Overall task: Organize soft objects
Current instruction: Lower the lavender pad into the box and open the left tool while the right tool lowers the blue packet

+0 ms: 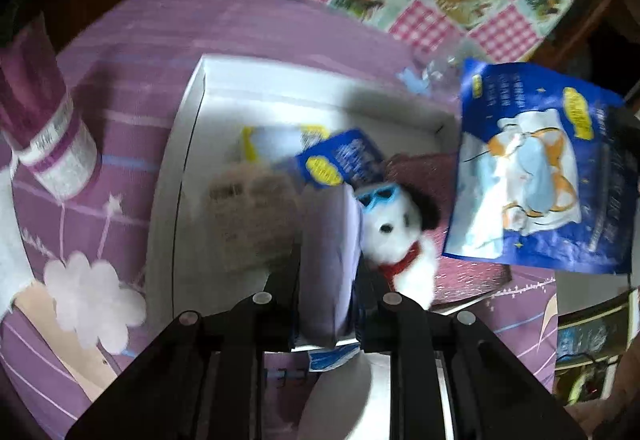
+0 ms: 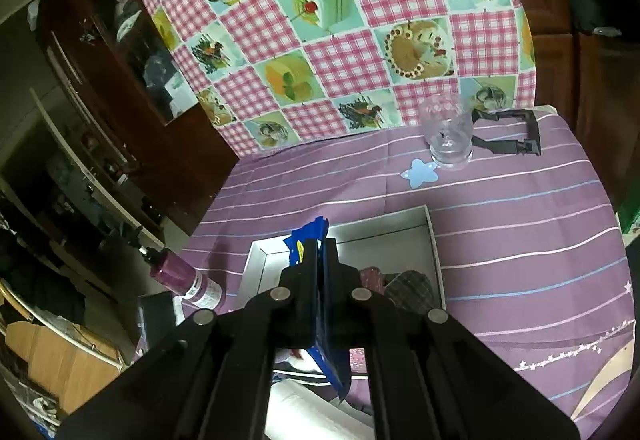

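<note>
Progress approx mid | L gripper (image 1: 326,272) clamped on lilac soft pad (image 1: 326,260), over white box (image 1: 200,112) | R gripper (image 2: 320,280) pinched on blue packet (image 2: 326,344), above box's right side | in box already: dog plush (image 1: 400,236), brown plush (image 1: 252,216), 2nd blue packet (image 1: 340,160) | left: drop both held items in

Ahead of you a clear drinking glass (image 2: 447,138) stands on the purple striped cloth (image 2: 520,224) over the table, a pale blue star cut-out (image 2: 419,173) just beside its base. A purple bottle (image 2: 185,277) lies left; the pink-checked cake-print cloth (image 2: 332,40) hangs behind.
</note>
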A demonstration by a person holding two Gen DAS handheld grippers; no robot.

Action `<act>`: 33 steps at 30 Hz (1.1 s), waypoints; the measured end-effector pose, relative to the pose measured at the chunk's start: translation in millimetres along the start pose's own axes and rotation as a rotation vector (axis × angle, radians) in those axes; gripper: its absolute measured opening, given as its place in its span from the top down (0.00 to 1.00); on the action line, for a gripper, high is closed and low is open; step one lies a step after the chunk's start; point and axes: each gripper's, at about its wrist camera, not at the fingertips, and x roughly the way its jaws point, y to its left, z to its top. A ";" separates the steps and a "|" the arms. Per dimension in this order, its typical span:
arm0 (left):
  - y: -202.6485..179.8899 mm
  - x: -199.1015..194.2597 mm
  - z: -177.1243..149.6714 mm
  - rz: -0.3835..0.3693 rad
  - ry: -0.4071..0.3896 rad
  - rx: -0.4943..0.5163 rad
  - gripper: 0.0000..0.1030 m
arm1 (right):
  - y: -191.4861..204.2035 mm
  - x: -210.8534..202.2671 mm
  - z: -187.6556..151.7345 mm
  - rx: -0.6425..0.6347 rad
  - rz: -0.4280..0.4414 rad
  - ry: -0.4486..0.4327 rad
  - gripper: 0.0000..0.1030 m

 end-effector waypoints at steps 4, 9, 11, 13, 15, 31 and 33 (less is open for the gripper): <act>1.1 -5.6 -1.1 0.001 -0.018 -0.017 0.32 | -0.8 10.3 -1.7 0.001 -0.009 0.029 0.97; -10.3 -31.9 2.5 0.056 -0.109 0.040 0.20 | -1.6 14.3 -3.1 0.000 -0.012 0.040 0.97; -13.0 -36.9 4.1 0.087 -0.115 0.065 0.20 | -0.9 14.2 -2.8 0.000 -0.015 0.038 0.97; -16.0 -40.1 4.1 0.108 -0.112 0.090 0.20 | -0.6 14.1 -2.9 -0.005 -0.015 0.029 0.97; -17.6 -42.0 4.3 0.115 -0.111 0.107 0.20 | 0.2 12.7 -2.3 -0.008 -0.016 0.019 0.97; -0.1 -58.4 9.4 0.021 -0.148 0.028 0.84 | 1.2 4.8 0.2 -0.011 -0.016 -0.020 0.97; -4.7 -56.0 8.4 0.034 -0.136 0.055 0.91 | 2.6 4.6 0.0 -0.017 -0.009 -0.022 0.97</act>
